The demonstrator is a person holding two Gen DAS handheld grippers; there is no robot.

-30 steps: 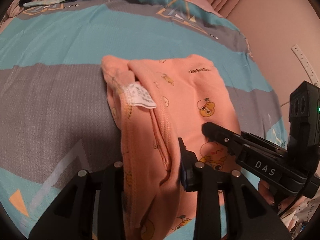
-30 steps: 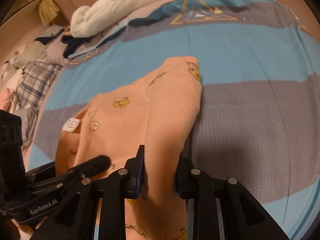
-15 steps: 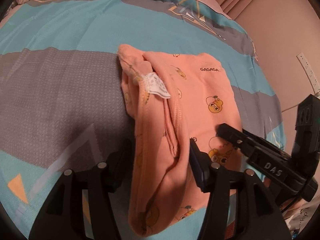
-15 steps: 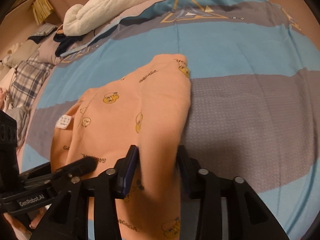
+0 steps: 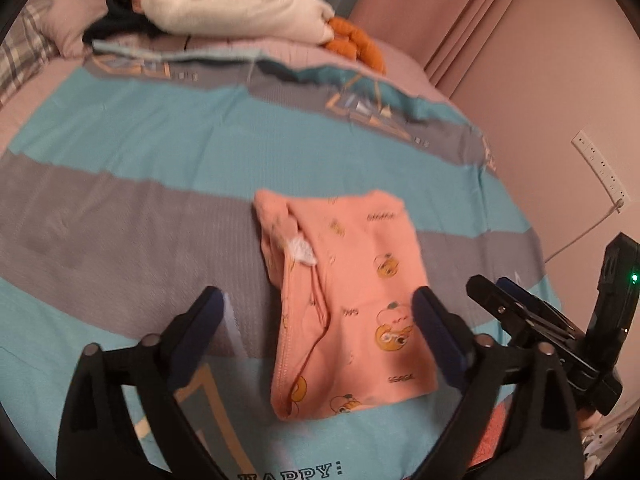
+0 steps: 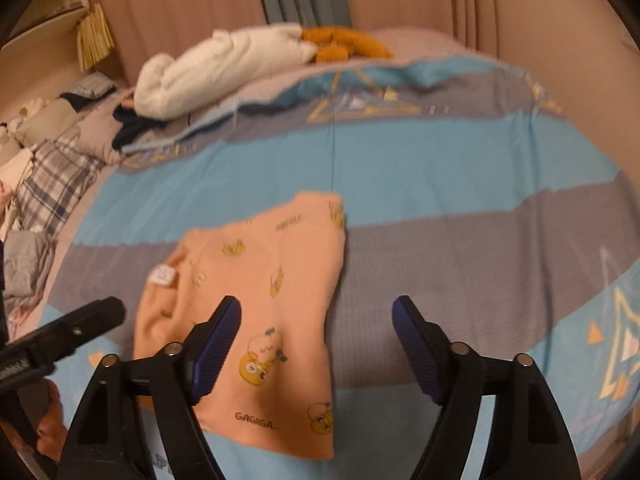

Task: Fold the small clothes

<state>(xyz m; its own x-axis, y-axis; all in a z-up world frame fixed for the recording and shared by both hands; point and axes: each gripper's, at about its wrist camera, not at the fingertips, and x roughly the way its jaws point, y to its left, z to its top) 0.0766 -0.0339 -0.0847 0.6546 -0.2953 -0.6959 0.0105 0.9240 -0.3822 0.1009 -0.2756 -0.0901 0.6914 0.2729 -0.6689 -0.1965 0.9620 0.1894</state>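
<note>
Peach baby garment (image 5: 344,312) lies flat on the bed (image 5: 160,152), across the grey stripe & onto the teal one, folded into a rough rectangle w/ duck prints up. It sits there nearest me, I judge, so both tools can reach its edges w/o stretching.

Going L to R: the garment's left edge is the untidy side, seams bunched, white care tag (image 5: 302,250) sticking out; right edge is a clean straight fold. That lumpy left side prob. needs smoothing or another tuck before it counts as done.

My left hand-held gripper (image 5: 316,316) is spread wide, nothing in it, hovering over the garment's near half; left finger over bare sheet, right finger over the cloth's right edge. No contact that I can see.

My right hand-held gripper (image 6: 316,324) is likewise wide apart & empty; its left finger over the peach cloth, right finger well out over the grey stripe. It too seems to hang clear of the fabric.

Both views are blurred, so fine contact is hard to judge.

Far end of bed: white bundle (image 5: 236,4), orange plush (image 5: 356,42), well apart from my work.
</note>
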